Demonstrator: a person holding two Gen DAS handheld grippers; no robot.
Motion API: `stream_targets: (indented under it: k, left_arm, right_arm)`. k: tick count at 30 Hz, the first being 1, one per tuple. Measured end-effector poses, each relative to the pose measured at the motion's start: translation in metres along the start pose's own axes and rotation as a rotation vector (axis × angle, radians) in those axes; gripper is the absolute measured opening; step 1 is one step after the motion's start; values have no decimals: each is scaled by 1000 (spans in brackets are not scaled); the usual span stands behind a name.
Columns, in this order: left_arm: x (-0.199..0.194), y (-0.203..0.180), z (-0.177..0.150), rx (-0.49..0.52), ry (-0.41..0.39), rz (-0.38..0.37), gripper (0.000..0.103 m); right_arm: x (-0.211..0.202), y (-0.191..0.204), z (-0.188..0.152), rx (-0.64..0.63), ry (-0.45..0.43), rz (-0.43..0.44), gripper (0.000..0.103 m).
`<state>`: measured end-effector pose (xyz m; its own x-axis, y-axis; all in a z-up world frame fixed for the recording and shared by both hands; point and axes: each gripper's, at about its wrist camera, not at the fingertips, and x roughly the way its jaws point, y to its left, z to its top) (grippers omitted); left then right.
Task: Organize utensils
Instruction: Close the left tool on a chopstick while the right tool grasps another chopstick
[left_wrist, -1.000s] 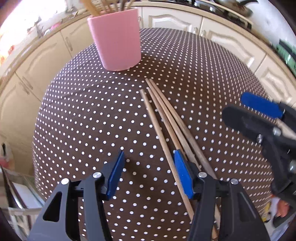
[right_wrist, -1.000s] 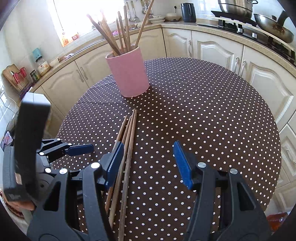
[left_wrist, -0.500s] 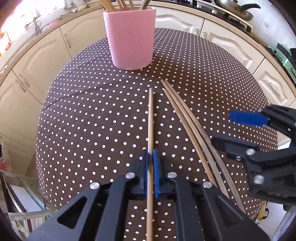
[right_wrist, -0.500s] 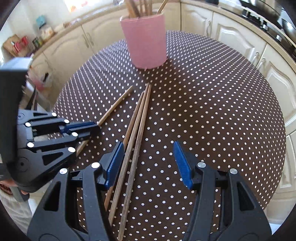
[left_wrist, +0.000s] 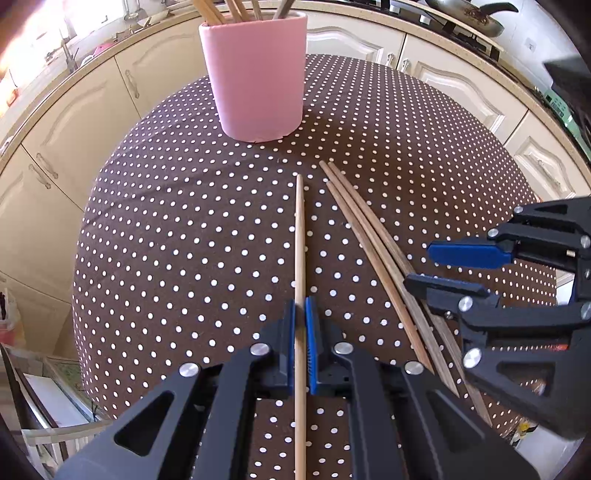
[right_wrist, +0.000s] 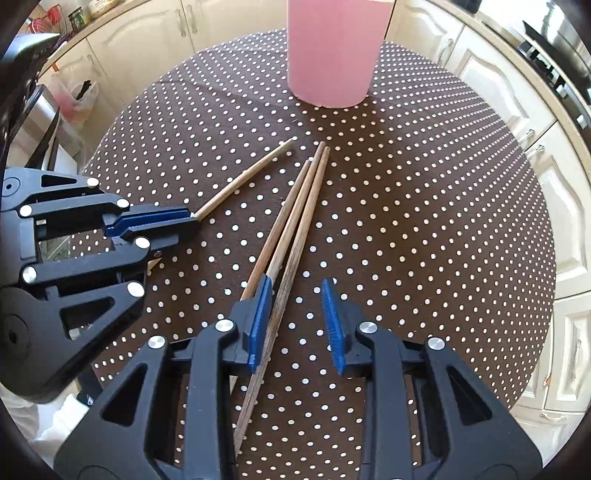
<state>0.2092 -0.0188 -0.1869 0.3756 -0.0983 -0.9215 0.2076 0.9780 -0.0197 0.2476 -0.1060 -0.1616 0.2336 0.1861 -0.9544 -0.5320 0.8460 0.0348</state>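
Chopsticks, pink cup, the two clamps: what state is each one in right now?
Left gripper: shut on the pale chopstick.
Pale chopstick: clamped, angled apart from the other three.
Right gripper: jaws closing, one dark chopstick between them, not yet pinched.
Three dark chopsticks: lying side by side on the dotted tablecloth.
Pink holder: upright, chopsticks standing inside.

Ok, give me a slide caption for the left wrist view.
Left gripper shut on one chopstick, three more chopsticks beside it, pink holder ahead.
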Motion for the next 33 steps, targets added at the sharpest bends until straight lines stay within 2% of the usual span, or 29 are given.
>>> stream_targets:
  k: [5, 15, 22, 26, 33]
  left_arm:
    - [1, 1, 1, 8, 13, -6, 6]
    - [3, -5, 7, 20, 30, 19, 6]
    - [3, -2, 6, 13, 30, 15, 6]
    - [3, 2, 4, 6, 21, 3, 6]
    - [0, 2, -3, 3, -9, 10, 6]
  right_arm:
    - [3, -11, 3, 47, 16, 66, 25]
    - [-3, 8, -3, -23, 51, -10, 25]
    - [3, 25, 4, -15, 71, 5, 25]
    - [12, 21, 11, -25, 68, -18, 24]
    - [14, 28, 15, -53, 34, -39, 12]
